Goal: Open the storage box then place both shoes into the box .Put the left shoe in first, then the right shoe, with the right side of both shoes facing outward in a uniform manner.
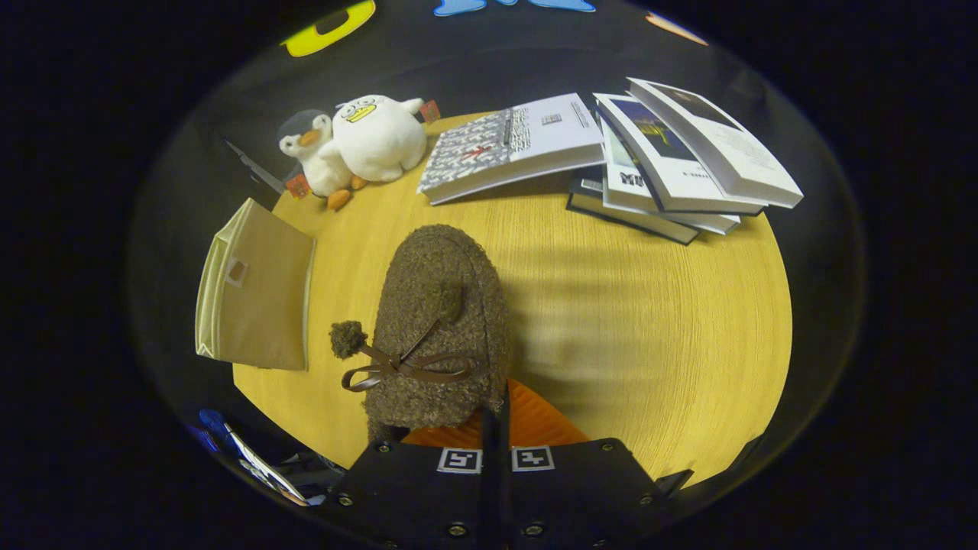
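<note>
Your gripper (495, 416) pinches the fuzzy shoe's (439, 328) heel, toe pointing far; the box (260, 294) sits left.

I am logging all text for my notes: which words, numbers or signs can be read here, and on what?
books: cover print too small to read.
hand-held gripper, shut on the shoe: two square code markers, no words.
storage box: small tag, nothing legible.

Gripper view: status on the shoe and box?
Gripper shut on brown fuzzy shoe, held over table. Storage box off to the side. Plush toys, books beyond, not blocking.
</note>
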`<state>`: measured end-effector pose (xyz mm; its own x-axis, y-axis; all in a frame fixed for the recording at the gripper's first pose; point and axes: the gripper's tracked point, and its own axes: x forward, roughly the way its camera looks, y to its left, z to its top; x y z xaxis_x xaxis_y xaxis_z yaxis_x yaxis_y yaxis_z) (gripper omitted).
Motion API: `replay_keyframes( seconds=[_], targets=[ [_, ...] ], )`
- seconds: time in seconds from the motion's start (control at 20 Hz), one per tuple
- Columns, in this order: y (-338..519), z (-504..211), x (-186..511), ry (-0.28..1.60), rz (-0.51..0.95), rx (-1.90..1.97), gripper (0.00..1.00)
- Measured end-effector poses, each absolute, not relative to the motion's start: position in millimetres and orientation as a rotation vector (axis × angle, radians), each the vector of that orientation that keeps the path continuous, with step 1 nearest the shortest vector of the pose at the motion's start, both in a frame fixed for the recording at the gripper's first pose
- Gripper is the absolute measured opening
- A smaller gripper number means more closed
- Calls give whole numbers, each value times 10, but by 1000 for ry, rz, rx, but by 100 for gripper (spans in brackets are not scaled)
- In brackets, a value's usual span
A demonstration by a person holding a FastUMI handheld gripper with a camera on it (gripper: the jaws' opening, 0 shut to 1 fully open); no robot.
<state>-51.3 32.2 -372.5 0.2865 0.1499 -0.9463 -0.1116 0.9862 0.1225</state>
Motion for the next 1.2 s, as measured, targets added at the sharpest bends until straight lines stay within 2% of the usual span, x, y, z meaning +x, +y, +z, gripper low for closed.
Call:
replay_keyframes(
  seconds=[0.25, 0.75, 1.2],
  targets=[
    [838, -3247, -316, 1201, 257, 18, 0],
    [2285, -2665, 52, 1120, 514, -45, 0],
    [3561, -2606, 143, 1098, 683, -128, 0]
  ],
)
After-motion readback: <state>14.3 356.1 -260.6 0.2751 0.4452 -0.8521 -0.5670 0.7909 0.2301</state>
